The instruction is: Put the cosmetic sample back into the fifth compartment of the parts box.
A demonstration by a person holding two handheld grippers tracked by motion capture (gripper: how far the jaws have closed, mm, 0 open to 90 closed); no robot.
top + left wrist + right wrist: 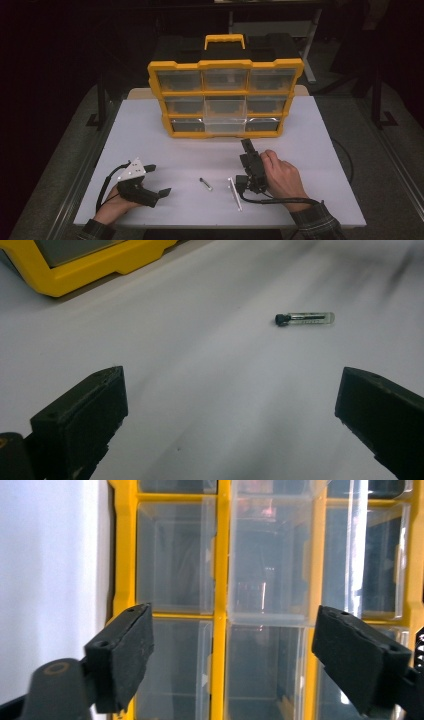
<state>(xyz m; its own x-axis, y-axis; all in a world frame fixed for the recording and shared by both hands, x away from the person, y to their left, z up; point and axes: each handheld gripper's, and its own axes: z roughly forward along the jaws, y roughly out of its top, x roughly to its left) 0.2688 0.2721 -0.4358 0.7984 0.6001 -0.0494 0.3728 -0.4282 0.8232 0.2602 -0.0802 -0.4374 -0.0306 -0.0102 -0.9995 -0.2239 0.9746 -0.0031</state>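
Jaws of both grippers gape empty; vial (304, 318) lies between, organizer (225, 97) beyond.

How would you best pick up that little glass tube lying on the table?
Grip the tube across its clear middle, coming straight down from above. It lies flat and alone on the table, so open tongs could likely straddle its thin sides.

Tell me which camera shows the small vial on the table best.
The left gripper view: the vial lies sharp and close, black cap and clear body plain. In the high view it is a tiny sliver.
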